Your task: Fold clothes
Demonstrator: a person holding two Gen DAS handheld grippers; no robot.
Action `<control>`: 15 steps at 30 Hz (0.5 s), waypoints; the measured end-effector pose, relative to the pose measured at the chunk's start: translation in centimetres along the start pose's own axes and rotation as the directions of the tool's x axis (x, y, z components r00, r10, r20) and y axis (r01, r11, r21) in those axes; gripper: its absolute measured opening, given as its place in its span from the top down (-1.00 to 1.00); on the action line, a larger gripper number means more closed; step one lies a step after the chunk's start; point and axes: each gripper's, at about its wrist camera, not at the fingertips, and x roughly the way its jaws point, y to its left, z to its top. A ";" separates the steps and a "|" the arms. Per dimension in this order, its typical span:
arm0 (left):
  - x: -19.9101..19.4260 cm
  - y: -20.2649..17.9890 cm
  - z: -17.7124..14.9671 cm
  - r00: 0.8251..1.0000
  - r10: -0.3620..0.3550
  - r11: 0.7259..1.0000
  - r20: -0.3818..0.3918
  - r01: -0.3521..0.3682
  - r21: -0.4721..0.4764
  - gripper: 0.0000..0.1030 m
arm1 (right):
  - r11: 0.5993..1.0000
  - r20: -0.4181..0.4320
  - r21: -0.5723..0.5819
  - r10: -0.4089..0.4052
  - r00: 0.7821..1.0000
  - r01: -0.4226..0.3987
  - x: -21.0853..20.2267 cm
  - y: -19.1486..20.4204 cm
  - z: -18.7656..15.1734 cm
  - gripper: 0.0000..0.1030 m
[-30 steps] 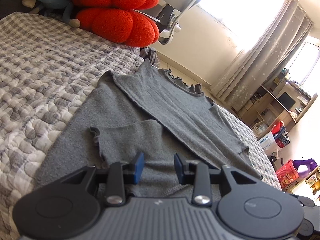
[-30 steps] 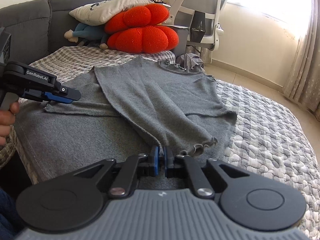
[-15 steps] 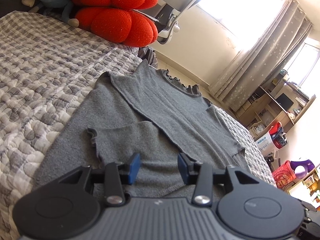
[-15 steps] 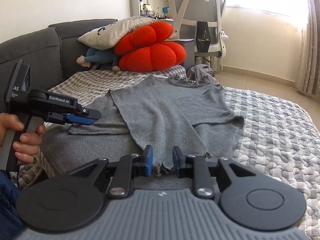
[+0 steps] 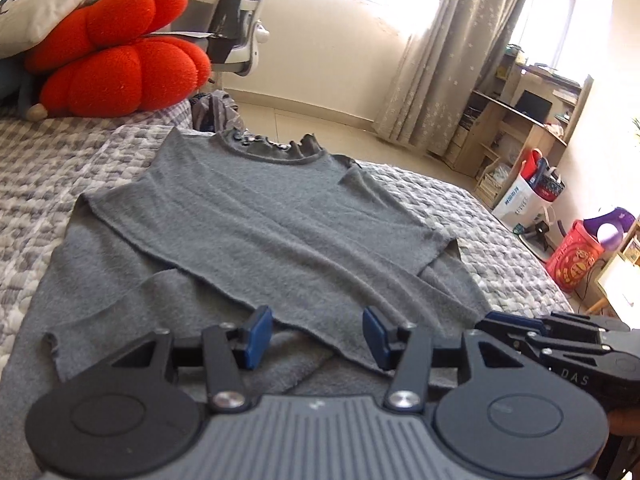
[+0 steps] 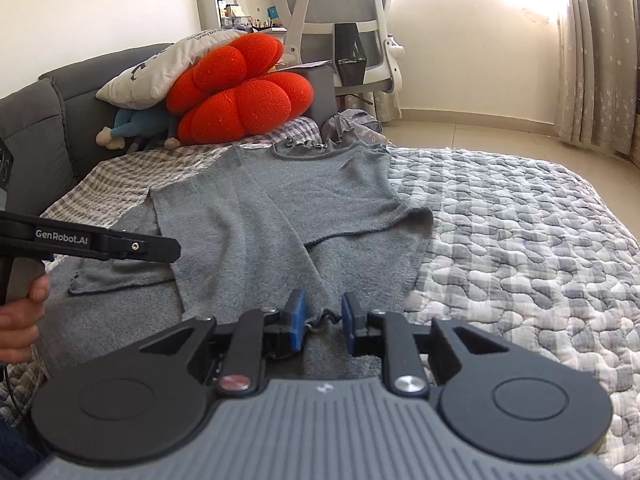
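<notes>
Grey knit sweater spread on quilted bed, collar at 12 o'clock. Left tool just widened, released, nothing pinched. Right tool just narrowing, pads apart around ruffled cuff.

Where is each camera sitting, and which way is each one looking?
Left wrist: sits on the left gripper, looking over the grey sweater toward curtains and shelves; the right gripper pokes in.
Right wrist: sits on the right gripper, looking over the sweater toward the sofa and office chair; a hand holds the left gripper.
Both views share the sweater, quilt and red cushion.
</notes>
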 end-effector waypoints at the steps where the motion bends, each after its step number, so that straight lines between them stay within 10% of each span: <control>1: 0.6 -0.2 -0.2 1.000 0.008 1.000 -0.018 -0.008 0.009 0.00 | 1.000 -0.007 -0.007 -0.003 1.000 0.003 0.1 0.0 -0.1 0.68; 15: 0.6 -1.2 -1.5 0.998 0.066 0.991 0.012 -0.067 0.114 0.02 | 0.995 0.007 -0.021 -0.097 0.995 0.097 -0.1 -0.4 -0.1 0.88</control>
